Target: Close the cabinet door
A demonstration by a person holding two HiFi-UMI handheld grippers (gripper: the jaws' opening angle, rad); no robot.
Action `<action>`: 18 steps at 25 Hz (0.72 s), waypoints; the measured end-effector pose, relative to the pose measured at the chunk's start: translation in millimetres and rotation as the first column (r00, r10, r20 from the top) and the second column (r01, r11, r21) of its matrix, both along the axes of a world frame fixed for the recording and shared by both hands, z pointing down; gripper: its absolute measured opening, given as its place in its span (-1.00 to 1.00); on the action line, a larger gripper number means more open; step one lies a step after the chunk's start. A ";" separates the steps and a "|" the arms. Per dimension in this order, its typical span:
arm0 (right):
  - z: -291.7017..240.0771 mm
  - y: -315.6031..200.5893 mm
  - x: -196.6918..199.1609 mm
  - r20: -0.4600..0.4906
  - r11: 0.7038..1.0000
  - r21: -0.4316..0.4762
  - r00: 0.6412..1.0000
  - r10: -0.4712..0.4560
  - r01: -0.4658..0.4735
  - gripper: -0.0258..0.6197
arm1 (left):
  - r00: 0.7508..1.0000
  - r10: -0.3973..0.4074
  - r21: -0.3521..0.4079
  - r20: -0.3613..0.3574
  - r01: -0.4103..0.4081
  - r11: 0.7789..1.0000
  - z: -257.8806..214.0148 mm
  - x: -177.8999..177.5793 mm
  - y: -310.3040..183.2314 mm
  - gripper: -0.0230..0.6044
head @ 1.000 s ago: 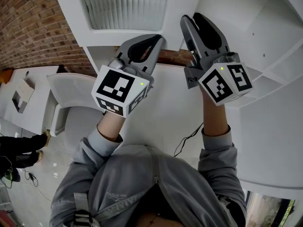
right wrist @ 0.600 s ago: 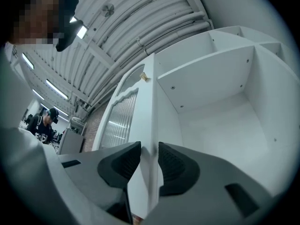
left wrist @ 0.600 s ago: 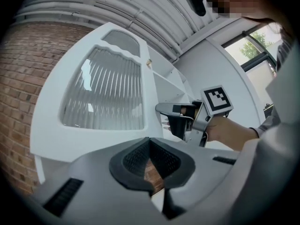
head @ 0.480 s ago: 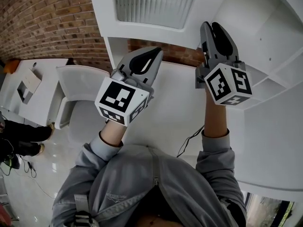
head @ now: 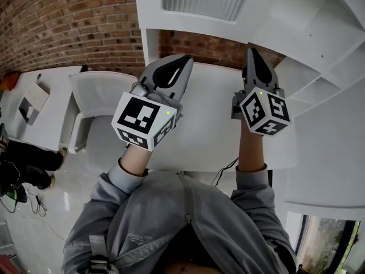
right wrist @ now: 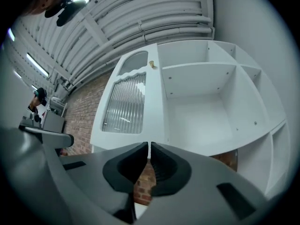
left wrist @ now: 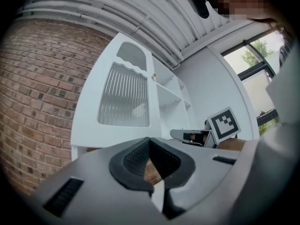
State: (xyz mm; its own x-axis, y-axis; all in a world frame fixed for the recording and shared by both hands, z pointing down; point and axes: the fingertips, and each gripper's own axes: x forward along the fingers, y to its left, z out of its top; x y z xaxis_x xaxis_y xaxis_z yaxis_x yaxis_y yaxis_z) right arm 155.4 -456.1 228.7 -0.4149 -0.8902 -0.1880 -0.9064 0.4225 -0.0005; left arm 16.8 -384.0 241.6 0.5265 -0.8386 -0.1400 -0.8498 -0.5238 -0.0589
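The white cabinet door point(head: 153, 7) with its ribbed glass pane point(right wrist: 125, 104) stands swung open to the left of the bare shelves point(right wrist: 201, 107); a small knob point(right wrist: 151, 64) sits at its top edge. My left gripper point(head: 183, 60) is below the door, shut and empty. In the left gripper view its tips point(left wrist: 149, 139) meet in front of the door point(left wrist: 124, 97). My right gripper point(head: 254, 51) is below the open shelves point(head: 308, 33). Its jaws are closing, down to a thin slit point(right wrist: 149, 145), with nothing between them. Neither gripper touches the door.
A brick wall point(head: 68, 27) runs behind the cabinet. A white counter point(head: 211, 136) lies under both grippers, with a cable point(head: 225, 173) at its near edge. To the left are a white chair point(head: 97, 96), a desk point(head: 34, 96) and a seated person point(head: 23, 164).
The right gripper's jaws have gone from wide apart to nearly together. Both grippers have come down and away from the cabinet's lower edge.
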 end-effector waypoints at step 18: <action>67.5 125.1 -89.7 0.021 0.991 -0.112 0.997 0.081 -0.078 -0.84 | 0.999 0.028 -0.028 0.026 -0.027 0.999 29.4 -92.7 86.5 -0.91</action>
State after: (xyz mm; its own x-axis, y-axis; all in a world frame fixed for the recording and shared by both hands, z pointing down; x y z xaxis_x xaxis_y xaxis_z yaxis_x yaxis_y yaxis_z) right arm 65.8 -331.0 296.2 -0.3386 -0.9360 -0.0957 -0.9360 0.3455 -0.0673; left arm -75.9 -297.4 271.0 0.5528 -0.8269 -0.1029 -0.8333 -0.5488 -0.0666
